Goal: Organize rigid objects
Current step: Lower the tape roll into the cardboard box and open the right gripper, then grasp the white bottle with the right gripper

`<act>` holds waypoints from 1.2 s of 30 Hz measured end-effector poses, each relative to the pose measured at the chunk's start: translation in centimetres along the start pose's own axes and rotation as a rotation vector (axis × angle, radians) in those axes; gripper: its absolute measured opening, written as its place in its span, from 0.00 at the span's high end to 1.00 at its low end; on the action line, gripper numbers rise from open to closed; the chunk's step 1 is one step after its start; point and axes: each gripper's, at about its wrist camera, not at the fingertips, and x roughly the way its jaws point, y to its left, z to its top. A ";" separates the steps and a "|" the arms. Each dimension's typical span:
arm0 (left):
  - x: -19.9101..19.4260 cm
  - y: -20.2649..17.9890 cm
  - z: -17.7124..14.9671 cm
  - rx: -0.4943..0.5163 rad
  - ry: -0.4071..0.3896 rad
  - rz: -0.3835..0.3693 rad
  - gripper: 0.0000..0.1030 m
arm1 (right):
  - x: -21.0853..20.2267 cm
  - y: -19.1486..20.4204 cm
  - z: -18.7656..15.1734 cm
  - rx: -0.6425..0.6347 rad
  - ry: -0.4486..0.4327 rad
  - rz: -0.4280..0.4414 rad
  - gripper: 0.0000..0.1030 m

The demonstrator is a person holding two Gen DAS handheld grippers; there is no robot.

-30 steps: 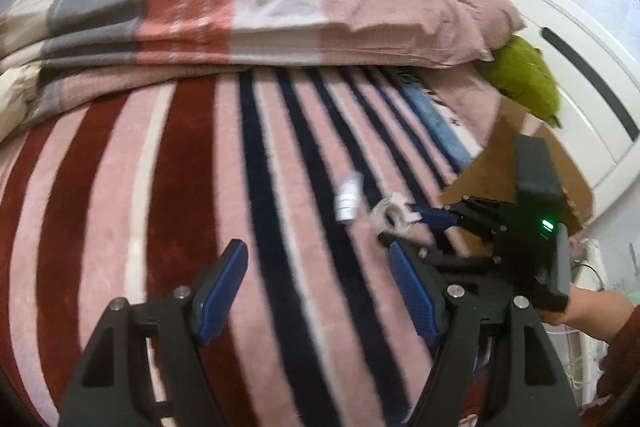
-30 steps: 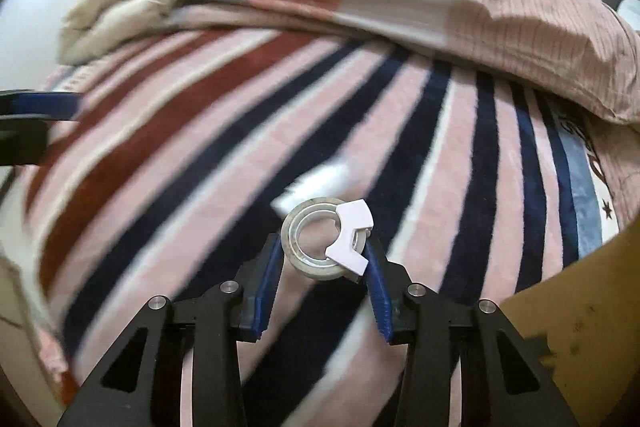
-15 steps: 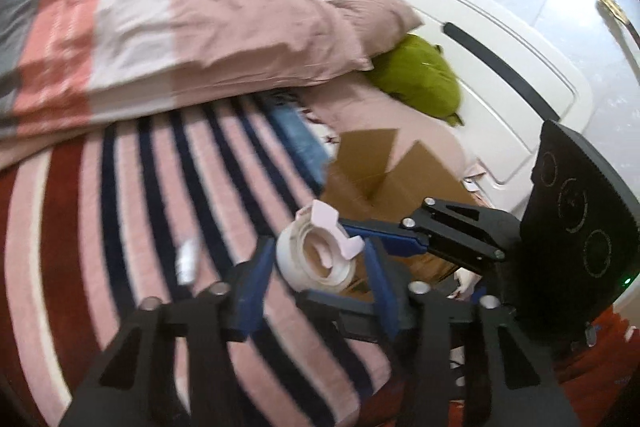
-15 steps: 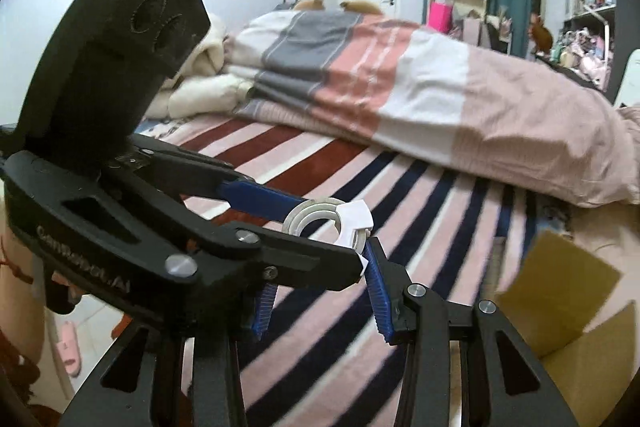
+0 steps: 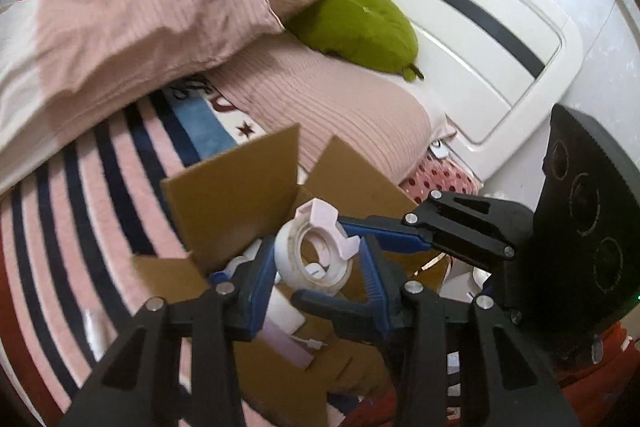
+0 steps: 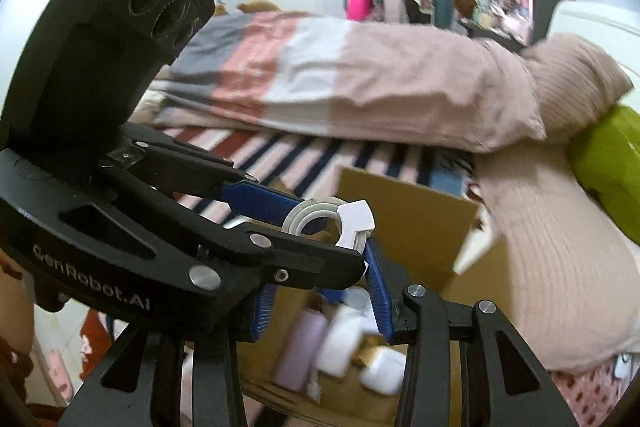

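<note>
While over cardboard box, tape roll pinched between both fingers

White raised lettering "GenRobot.AI" on black side plate of left tool, lower left of right wrist view, first letter only partly clear. Dark lettering on bedsheet print, upper left of centre in left wrist view, too blurred to read. Nothing else legible.
</note>
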 end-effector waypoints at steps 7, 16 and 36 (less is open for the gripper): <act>1.9 -0.8 0.2 0.023 0.050 0.053 0.40 | 0.9 -2.3 -0.9 0.020 0.133 -0.061 0.62; -4.4 1.3 -1.7 -0.011 -0.079 0.159 0.32 | 0.1 -1.6 -1.2 0.031 0.127 -0.046 0.43; -15.5 16.9 -16.7 -0.311 -0.225 0.449 0.31 | 9.6 15.3 1.6 -0.050 0.152 0.276 0.43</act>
